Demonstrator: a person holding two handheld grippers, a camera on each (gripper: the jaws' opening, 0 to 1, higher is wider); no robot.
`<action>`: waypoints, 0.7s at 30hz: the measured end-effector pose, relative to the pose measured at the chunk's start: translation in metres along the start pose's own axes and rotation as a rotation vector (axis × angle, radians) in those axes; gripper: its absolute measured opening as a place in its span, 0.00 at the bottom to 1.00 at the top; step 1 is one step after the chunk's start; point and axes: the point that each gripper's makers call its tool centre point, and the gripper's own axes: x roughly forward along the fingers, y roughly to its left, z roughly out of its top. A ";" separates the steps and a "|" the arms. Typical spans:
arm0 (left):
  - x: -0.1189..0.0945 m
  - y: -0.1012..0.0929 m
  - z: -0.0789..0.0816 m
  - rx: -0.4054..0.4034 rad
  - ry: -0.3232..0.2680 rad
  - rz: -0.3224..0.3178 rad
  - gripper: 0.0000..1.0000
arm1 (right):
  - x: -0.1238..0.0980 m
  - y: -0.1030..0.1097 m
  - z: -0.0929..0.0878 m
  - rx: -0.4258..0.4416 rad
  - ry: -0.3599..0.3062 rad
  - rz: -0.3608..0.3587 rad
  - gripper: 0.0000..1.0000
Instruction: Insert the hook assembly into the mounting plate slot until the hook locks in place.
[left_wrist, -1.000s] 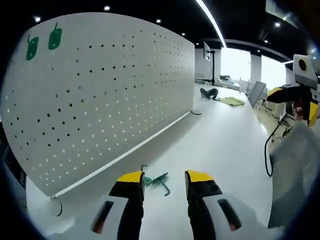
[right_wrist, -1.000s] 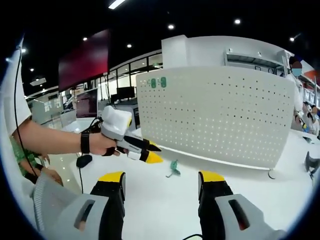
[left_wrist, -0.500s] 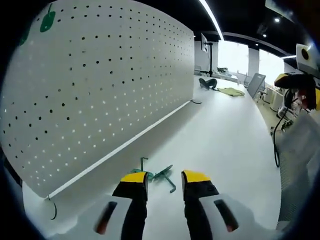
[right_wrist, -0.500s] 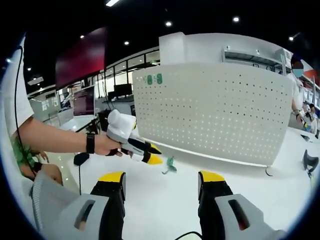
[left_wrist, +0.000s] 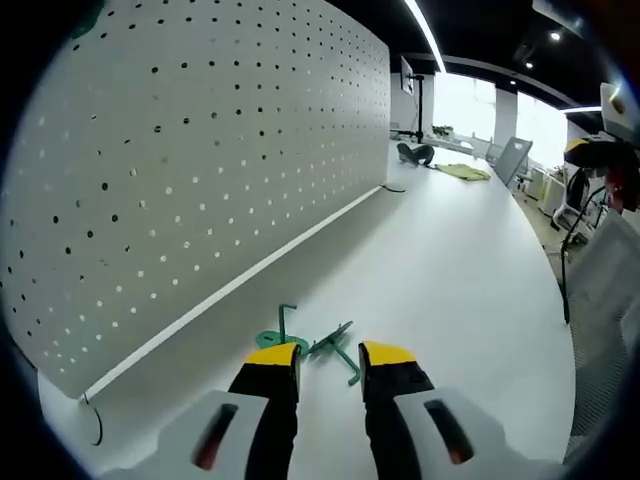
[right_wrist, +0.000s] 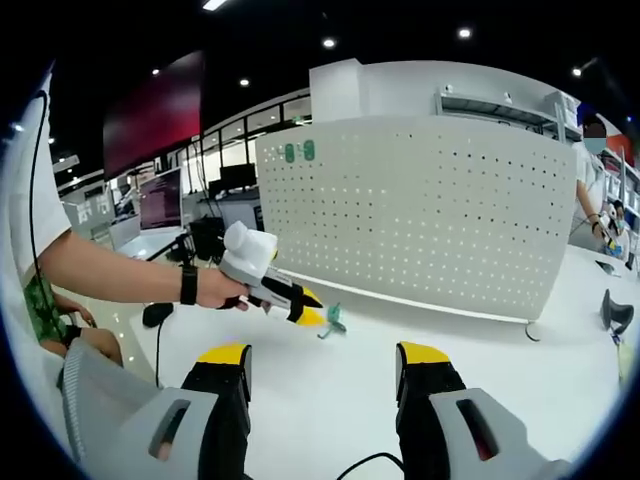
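Left gripper (left_wrist: 329, 358) at bottom centre of its view, jaws parted and gripping nothing, yellow tips just short of the green hook (left_wrist: 312, 344) lying flat on the white table (left_wrist: 450, 270). White pegboard (left_wrist: 190, 150) upright across the left half of that view. In the right gripper view — left gripper (right_wrist: 305, 309) held by a hand (right_wrist: 215, 290) at centre left, tips beside the hook (right_wrist: 333, 320). Right gripper (right_wrist: 326, 360) at lower centre, jaws wide apart, empty — well back from the pegboard (right_wrist: 420, 220). Two green hooks (right_wrist: 298, 152) in the board's upper left corner.

low near pegboard (left_wrist: 200, 150), farther, facing it
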 end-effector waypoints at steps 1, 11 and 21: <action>0.002 0.001 -0.001 -0.004 0.003 0.001 0.24 | -0.001 -0.001 -0.001 0.002 0.002 -0.003 0.59; 0.013 0.000 -0.006 0.009 0.012 -0.015 0.22 | -0.003 -0.005 -0.006 0.007 0.018 -0.025 0.59; 0.021 -0.002 -0.007 0.007 0.014 -0.030 0.22 | -0.003 -0.008 -0.009 0.018 0.027 -0.034 0.58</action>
